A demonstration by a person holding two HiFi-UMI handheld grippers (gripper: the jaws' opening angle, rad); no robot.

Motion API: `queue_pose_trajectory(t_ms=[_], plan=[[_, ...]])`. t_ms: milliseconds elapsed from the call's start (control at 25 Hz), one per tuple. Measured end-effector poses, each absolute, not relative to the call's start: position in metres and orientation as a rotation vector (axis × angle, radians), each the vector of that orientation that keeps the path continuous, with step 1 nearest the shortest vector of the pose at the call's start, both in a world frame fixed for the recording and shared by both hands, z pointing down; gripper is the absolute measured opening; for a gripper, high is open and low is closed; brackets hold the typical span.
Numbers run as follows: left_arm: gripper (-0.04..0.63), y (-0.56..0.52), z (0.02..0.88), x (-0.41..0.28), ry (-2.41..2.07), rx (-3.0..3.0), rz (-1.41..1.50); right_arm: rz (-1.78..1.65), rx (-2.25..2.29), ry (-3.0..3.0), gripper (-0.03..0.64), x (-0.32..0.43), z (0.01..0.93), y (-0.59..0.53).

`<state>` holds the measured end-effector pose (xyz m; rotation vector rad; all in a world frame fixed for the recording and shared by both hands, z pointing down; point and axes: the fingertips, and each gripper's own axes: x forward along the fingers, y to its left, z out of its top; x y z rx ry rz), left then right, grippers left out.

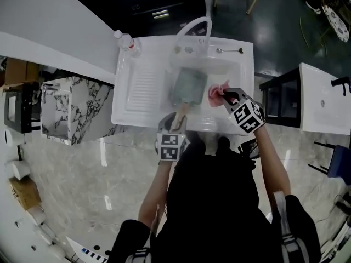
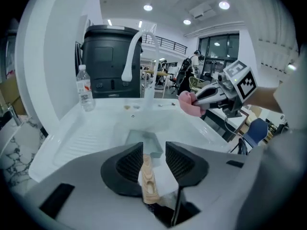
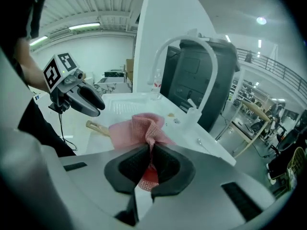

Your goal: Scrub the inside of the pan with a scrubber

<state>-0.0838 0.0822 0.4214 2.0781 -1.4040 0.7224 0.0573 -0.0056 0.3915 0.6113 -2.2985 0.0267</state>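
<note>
A grey-green square pan (image 1: 189, 85) lies in the basin of the white sink (image 1: 126, 114), its wooden handle (image 1: 180, 114) pointing toward me. My left gripper (image 1: 176, 120) straddles that handle (image 2: 148, 178). A gap shows on the right pad's side, so the jaws stand open around it. The pan (image 2: 147, 138) shows just beyond the jaw tips. My right gripper (image 1: 225, 96) hovers over the basin's right side, shut on a pink mesh scrubber (image 1: 215, 92). In the right gripper view the scrubber (image 3: 139, 128) bunches out from between the jaws (image 3: 152, 150).
A curved white faucet (image 1: 194, 29) rises behind the basin. A water bottle (image 1: 125, 40) stands at the back left corner and a spoon (image 1: 230, 50) lies on the back ledge. A ribbed drainboard (image 1: 143, 84) is left of the basin. A marble counter (image 1: 71, 106) stands further left.
</note>
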Motion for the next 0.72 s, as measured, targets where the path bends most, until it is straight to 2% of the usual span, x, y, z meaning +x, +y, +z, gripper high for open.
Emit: queue_pose_trajectory(t_ms=[200,400,720], plan=[[0.139,0.091,0.379,-0.054,-1.498,2.1,0.639,0.045,0.699,-2.38,0.037,0.098,0.349,0.016],[0.095,0.108,0.35,-0.021,-1.551,2.106,0.561,0.221,0.762,-2.54,0.036,0.124,0.322,0.043],[0.06,0.141,0.309,0.029,-1.65,2.138,0.454,0.352,0.674,-2.764,0.035,0.171,0.268,0.09]])
